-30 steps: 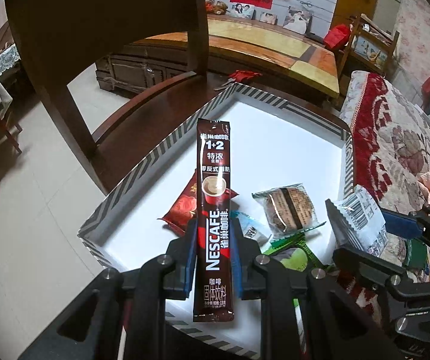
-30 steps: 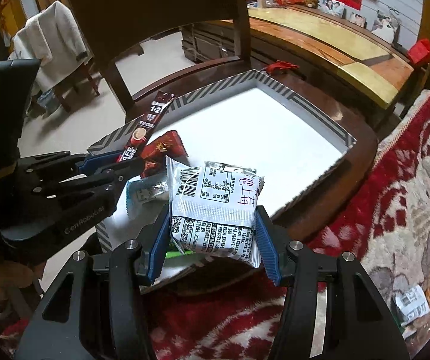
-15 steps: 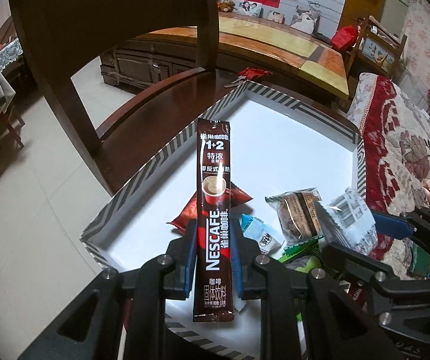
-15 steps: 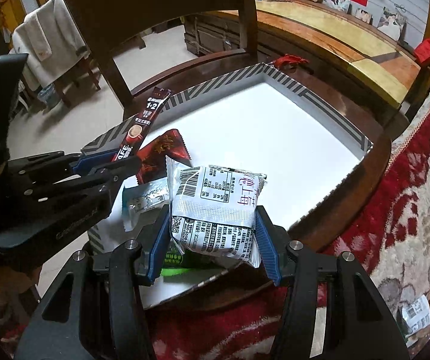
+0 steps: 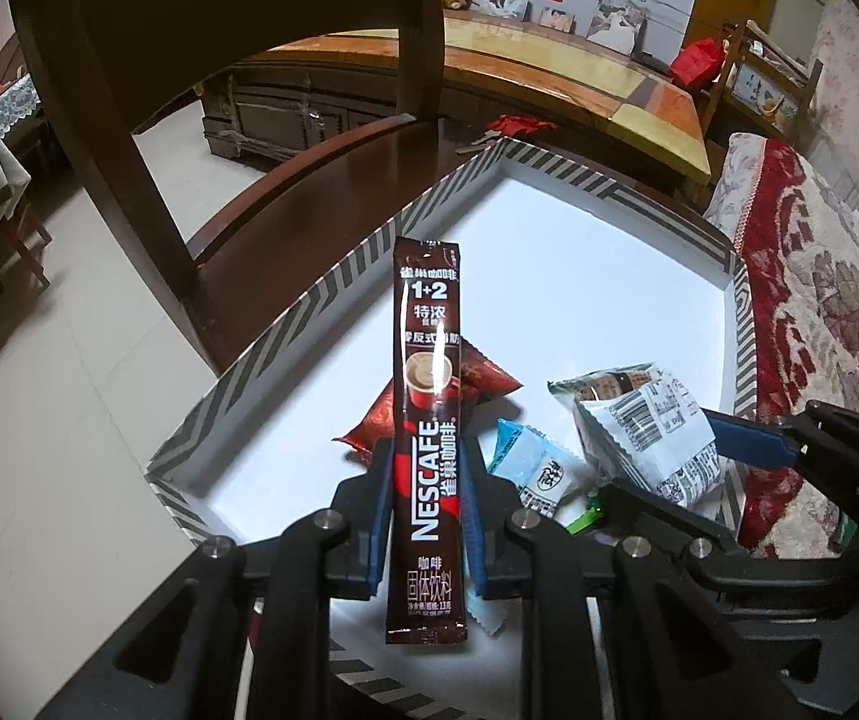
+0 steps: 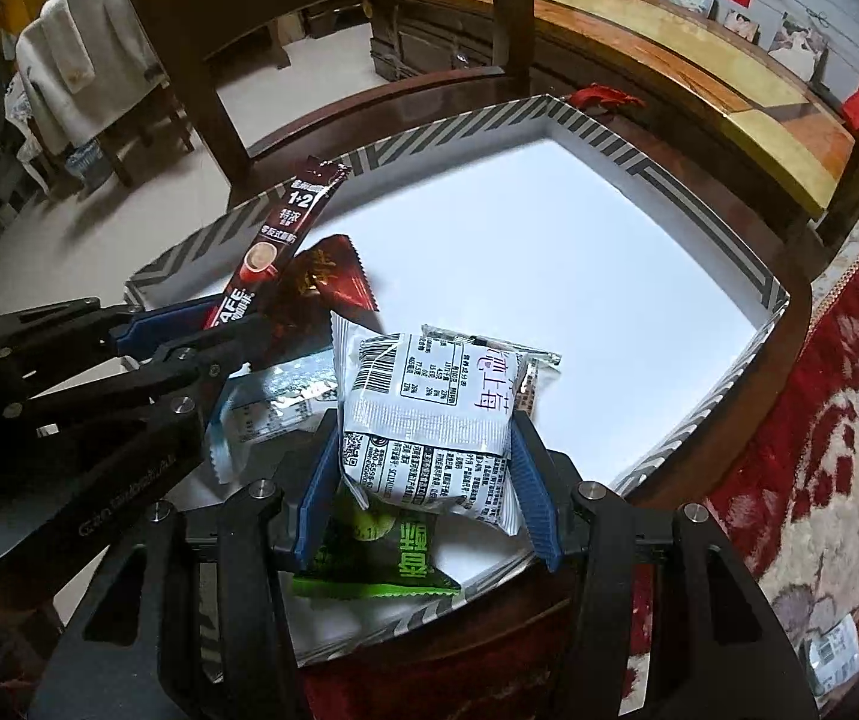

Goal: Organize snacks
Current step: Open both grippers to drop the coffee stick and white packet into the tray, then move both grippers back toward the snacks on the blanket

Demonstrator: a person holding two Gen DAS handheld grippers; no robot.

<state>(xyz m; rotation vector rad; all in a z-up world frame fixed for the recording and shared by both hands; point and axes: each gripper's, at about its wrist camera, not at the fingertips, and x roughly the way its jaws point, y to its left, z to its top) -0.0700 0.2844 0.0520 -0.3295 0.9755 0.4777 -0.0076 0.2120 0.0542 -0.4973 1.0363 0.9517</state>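
A person holds 2 grippers over a shallow white tray with a black-and-white striped rim, set on a dark wooden seat. The left gripper is clamped on a coffee stick, gripping its lower half so the stick's long axis runs straight ahead along the fingers, top end pointing away over the tray's left part. The stick reads "NESCAFE", "1+2" and Chinese text. The right gripper is clamped on a white packet by its 2 short sides, the packet lying crosswise between the pads, above the tray's near edge. It shows a barcode, a nutrition table and pink Chinese characters. Both held snacks hang over the tray, above the loose ones: a red packet beside the stick, a pale blue packet between the 2 grippers, and a green packet directly under the right gripper. The far half of the tray is bare, so I judge each snack's resting place lies ahead of its gripper; the left gripper is nearer the tray's left rim.
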